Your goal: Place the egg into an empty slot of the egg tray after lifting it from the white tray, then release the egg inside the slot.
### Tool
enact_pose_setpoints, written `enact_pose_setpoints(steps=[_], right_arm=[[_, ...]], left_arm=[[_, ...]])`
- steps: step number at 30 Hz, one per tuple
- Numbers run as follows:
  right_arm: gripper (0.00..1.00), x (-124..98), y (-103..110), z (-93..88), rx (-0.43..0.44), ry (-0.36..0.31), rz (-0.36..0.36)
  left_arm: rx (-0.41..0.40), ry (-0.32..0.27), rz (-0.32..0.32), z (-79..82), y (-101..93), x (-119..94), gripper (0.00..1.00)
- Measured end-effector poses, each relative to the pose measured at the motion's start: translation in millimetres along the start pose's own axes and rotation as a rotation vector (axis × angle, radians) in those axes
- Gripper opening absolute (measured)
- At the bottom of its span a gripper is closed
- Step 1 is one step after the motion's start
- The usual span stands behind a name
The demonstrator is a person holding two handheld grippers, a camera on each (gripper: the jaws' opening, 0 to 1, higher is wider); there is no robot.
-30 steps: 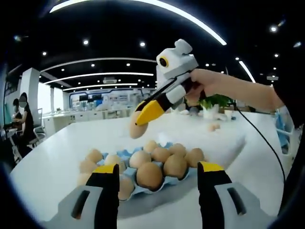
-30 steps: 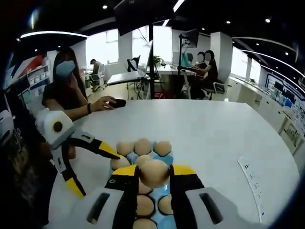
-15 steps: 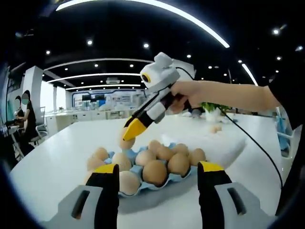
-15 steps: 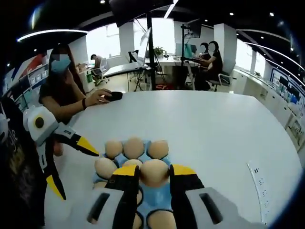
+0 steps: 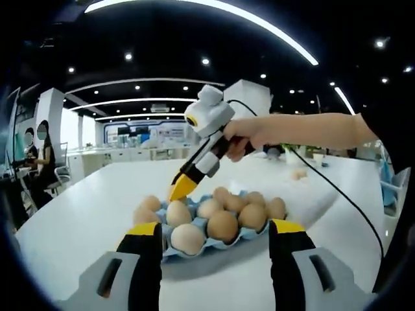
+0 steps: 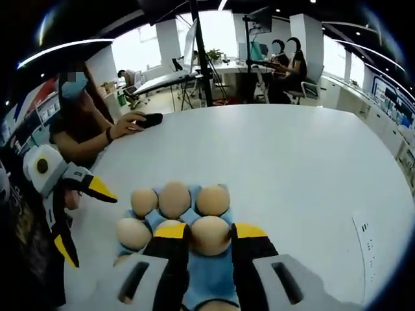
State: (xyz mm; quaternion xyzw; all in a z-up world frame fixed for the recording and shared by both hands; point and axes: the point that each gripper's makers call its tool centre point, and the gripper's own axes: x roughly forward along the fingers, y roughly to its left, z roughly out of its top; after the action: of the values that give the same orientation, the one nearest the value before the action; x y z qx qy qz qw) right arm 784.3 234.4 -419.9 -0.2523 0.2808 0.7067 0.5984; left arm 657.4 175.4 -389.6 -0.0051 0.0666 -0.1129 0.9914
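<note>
My right gripper point(image 6: 209, 236) is shut on a tan egg point(image 6: 209, 233), held low over the blue egg tray point(image 6: 207, 280). Three eggs point(image 6: 175, 198) sit in the row just beyond it, and another egg point(image 6: 133, 233) lies to its left. In the left gripper view, a hand holds the right gripper point(image 5: 183, 188) with its yellow tip down at the far left of the egg tray point(image 5: 249, 234), which holds several eggs. My left gripper point(image 5: 215, 228) stands open in front of the tray with nothing between its jaws. It also appears at the left as the left gripper point(image 6: 81, 220).
The white tray point(image 5: 311, 191) lies beyond the egg tray to the right, with a loose egg point(image 5: 297, 173) near it. A person point(image 6: 78, 116) sits at the round white table's far side, hand on a black mouse point(image 6: 150, 120). Office desks and other people are behind.
The right gripper has come down with the egg from above the tray to the level of the slots. The left gripper stays open in front of the tray.
</note>
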Motion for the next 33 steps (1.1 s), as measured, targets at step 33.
enact_pose_setpoints(steps=[33], right_arm=[[0.33, -91.2, 19.9, -28.2, -0.003, -0.116, -0.120]], left_arm=[[-0.002, -0.033, -0.107, 15.2, -37.0, 30.7, 0.68]])
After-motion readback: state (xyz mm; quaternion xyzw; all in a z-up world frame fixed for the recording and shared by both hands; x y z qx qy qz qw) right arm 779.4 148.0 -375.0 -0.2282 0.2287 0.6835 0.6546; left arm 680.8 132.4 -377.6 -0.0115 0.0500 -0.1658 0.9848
